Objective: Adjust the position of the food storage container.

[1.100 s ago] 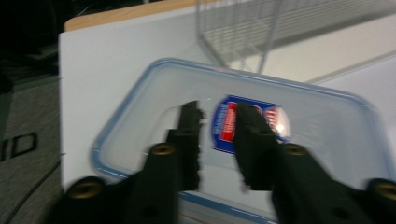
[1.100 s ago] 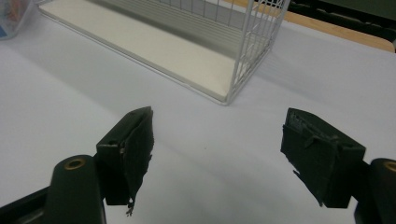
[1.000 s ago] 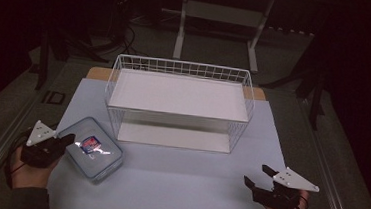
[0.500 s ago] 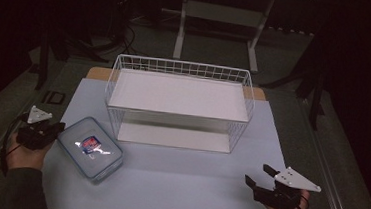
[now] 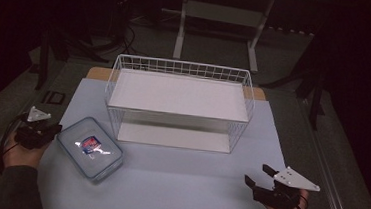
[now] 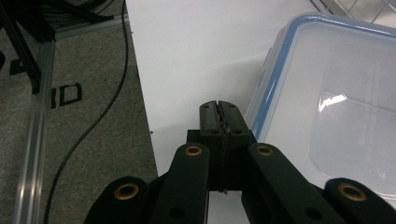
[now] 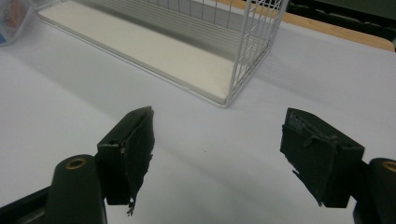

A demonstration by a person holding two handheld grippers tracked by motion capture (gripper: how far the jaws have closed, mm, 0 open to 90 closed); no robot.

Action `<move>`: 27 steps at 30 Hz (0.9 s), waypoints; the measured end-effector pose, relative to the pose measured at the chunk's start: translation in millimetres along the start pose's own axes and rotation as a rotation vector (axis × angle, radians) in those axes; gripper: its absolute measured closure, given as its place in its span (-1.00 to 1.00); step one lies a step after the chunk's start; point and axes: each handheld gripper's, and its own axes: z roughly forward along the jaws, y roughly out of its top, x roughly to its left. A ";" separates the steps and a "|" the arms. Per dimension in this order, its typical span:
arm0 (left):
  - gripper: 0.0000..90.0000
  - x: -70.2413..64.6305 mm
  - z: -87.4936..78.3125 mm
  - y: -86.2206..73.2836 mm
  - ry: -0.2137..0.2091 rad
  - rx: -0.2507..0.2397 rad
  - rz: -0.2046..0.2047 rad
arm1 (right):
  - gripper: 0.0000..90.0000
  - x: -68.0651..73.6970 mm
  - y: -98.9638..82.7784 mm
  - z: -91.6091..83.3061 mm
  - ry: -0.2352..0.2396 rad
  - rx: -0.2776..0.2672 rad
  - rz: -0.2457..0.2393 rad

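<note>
The box (image 5: 90, 147) lies flat on the white table (image 5: 177, 184), at its left front part. It is a clear plastic box with a blue-edged lid, and something small with red and blue colours shows through the lid. In the left gripper view the blue rim of the lid (image 6: 275, 79) runs just beside the jaws, on their right.

The left gripper (image 5: 46, 129) is at the left edge of the table, just beside the box. I cannot tell if it touches the box. Its jaws are pressed together and nothing is between them. The tips point at the bare table next to the lid. The left hand (image 5: 19, 152) holds it from behind, and a dark sleeve comes in from the bottom edge.

Behind the box, near its far corner, stands a white wire basket (image 5: 178, 104) with a pale floor. It takes the middle of the table.

The right gripper (image 5: 260, 178) is at the right front part, well apart from the box. Its jaws stand wide and hold nothing. In the right gripper view a corner of the basket (image 7: 233, 70) lies ahead of them.
</note>
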 end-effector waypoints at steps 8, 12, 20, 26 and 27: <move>0.98 -1.0 -4.0 -6.0 -0.031 -0.016 -0.004 | -0.43 0.0 0.3 0.2 -0.001 0.002 -0.003; 0.98 -6.2 -6.9 -7.9 -0.037 -0.015 0.019 | -0.43 0.3 0.5 0.4 0.001 0.003 -0.006; 0.98 -11.5 -11.7 -15.6 -0.085 -0.041 0.020 | -0.42 0.1 0.7 0.8 0.004 0.003 -0.004; 0.98 -17.1 -12.9 -17.7 -0.136 -0.050 0.026 | -0.39 0.1 1.0 0.9 0.007 0.002 -0.004; 0.98 -18.1 -13.2 -17.9 -0.138 -0.049 0.029 | -0.39 0.3 1.2 0.9 0.007 0.002 -0.006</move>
